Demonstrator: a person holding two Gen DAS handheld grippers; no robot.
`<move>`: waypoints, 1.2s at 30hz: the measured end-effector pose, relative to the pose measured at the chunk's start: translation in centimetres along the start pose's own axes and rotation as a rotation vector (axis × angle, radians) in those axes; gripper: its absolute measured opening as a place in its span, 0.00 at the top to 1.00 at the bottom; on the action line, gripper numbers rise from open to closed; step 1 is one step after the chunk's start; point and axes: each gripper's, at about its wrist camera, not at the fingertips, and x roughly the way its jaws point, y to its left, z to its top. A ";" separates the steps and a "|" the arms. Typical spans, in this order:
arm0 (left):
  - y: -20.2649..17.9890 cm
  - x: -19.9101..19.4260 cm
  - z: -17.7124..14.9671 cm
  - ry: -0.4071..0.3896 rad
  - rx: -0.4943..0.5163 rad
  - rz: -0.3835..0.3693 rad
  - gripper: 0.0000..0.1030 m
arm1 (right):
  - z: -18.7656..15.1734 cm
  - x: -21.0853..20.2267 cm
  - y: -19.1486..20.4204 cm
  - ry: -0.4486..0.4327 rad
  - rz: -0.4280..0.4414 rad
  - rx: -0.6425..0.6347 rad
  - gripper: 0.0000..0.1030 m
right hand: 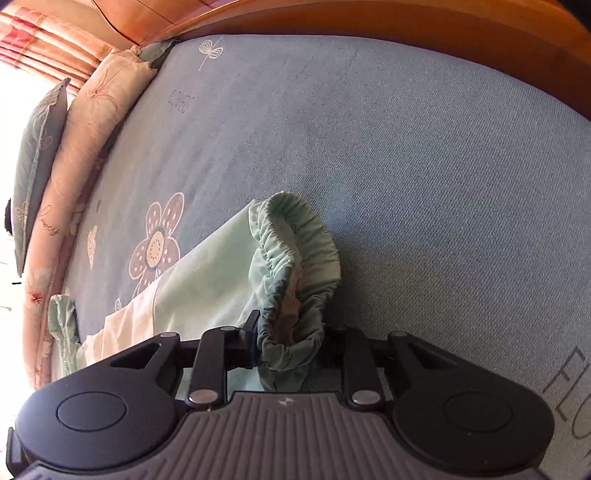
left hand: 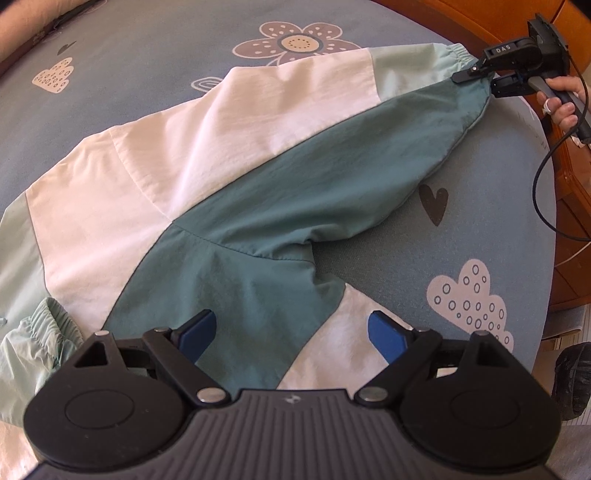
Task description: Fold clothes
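Left wrist view: the left hand-held gripper point(left hand: 291, 334) hangs wide and empty over the jacket point(left hand: 207, 192) spread on the bed point(left hand: 491, 206); at far right the right hand-held gripper point(left hand: 480, 79), marked "DAS", pinches the cuff point(right hand: 295, 280). Judged step: sleeve fold, so the cuff must next travel across the body.

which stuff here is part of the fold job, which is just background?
In play:
- jacket, spread flat on the bed sheet
- its elastic cuff, pinched in the right gripper
- left gripper, jaws open over the jacket body

Lying about:
- pillows
- wooden bed frame
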 end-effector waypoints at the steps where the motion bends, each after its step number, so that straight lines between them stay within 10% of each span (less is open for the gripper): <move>1: 0.1 -0.2 -0.1 -0.003 -0.003 0.004 0.13 | -0.2 -0.1 0.9 -0.003 -0.039 -0.024 0.75; 16: 3.2 -5.3 -5.3 -0.066 -0.083 0.070 0.13 | -4.3 -4.5 17.5 -0.112 -0.104 -0.282 0.76; 36: 10.5 -12.5 -18.6 -0.142 -0.276 0.147 0.13 | -16.4 3.5 40.6 0.032 0.135 -0.594 0.76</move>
